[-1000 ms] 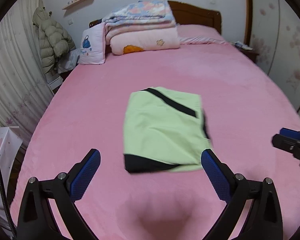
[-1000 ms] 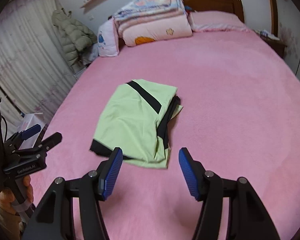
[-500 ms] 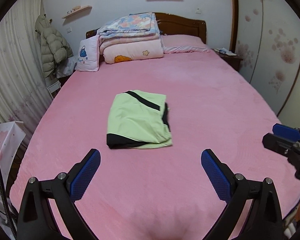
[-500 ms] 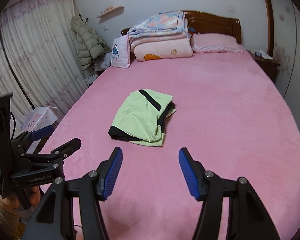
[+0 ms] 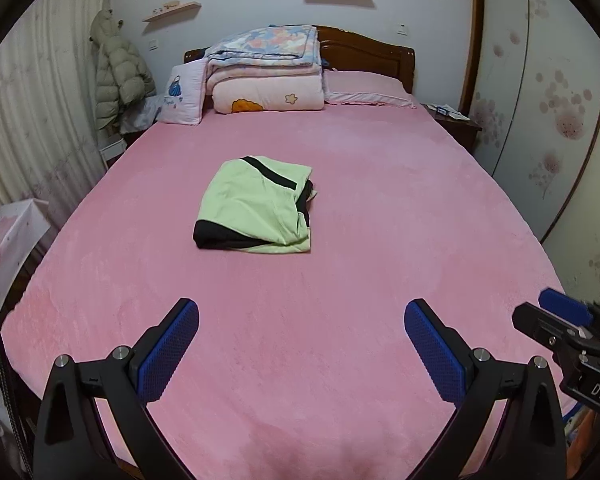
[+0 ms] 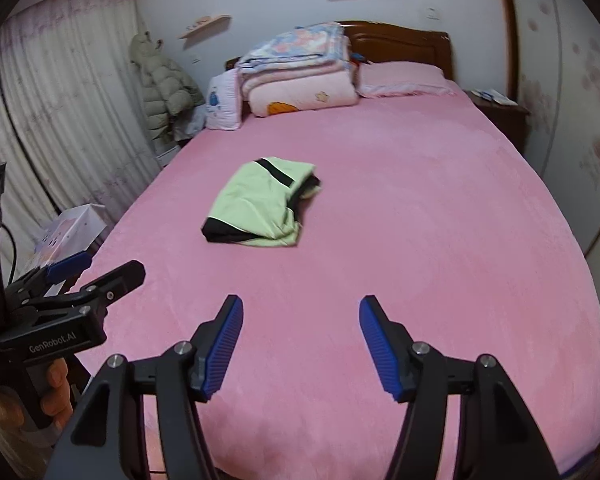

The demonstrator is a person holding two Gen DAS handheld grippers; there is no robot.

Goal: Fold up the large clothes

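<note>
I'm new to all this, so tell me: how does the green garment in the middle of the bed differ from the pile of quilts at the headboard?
The green garment is one thin, flat bundle; the quilts are several thick layers stacked high. The garment is plain light green with black bands, while the quilts are pink and floral-patterned. The garment lies alone mid-bed; the quilts sit between a cushion and a pillow. Both are folded.

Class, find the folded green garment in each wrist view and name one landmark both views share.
Left wrist view: folded green garment lies just left of centre on the pink bed.
Right wrist view: folded green garment lies left of centre, mid-height.
Shared landmark: stacked quilts at the headboard.
</note>
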